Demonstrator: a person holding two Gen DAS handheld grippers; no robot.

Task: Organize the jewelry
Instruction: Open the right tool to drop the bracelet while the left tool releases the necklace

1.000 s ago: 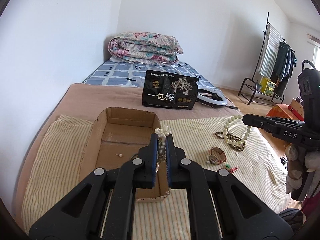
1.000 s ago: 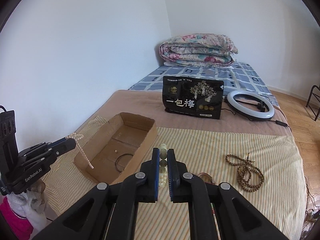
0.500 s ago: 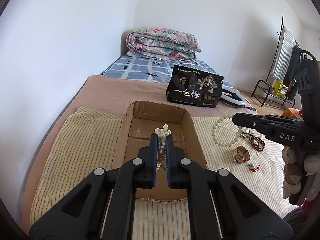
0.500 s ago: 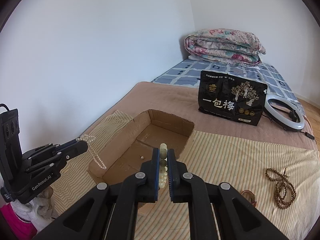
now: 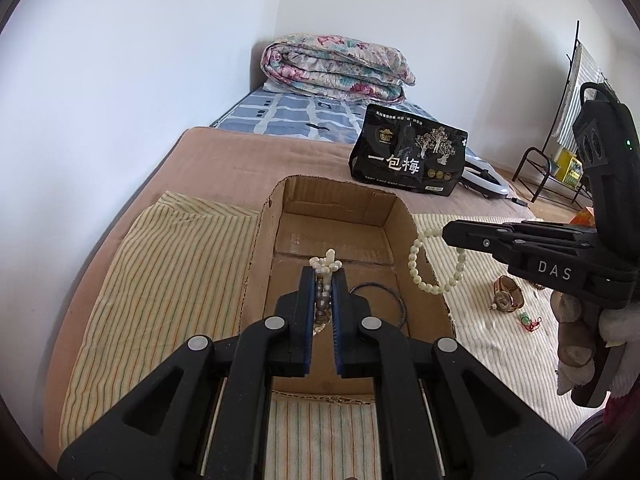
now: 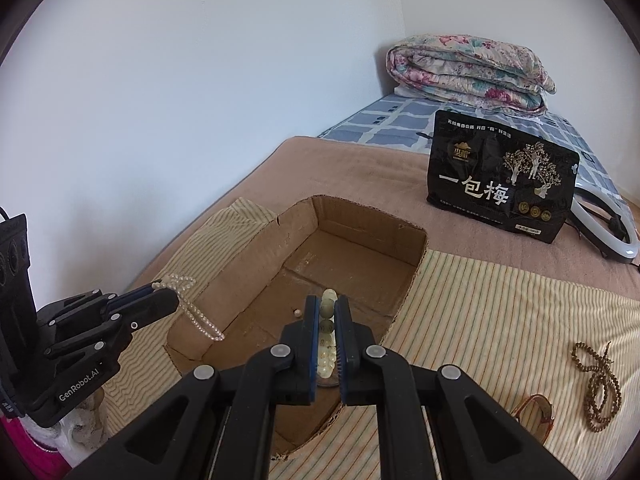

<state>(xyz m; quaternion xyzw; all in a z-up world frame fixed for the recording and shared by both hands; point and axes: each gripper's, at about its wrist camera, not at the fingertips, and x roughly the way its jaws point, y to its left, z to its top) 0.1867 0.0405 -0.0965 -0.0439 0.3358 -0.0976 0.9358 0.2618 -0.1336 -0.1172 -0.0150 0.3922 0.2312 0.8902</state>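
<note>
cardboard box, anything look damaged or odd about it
Yes. The cardboard box has no top flaps, and its cut rim is ragged, with a torn notch at the far left corner. Inside lie only a black ring and one loose bead. Nothing looks spilled.

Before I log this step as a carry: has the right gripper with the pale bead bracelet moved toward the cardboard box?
Yes. The right gripper and its pale bead bracelet have moved left to the cardboard box rim.

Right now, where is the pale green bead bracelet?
The pale green bead bracelet hangs from the right gripper, over the right wall of the cardboard box, seen in the left wrist view.
</note>
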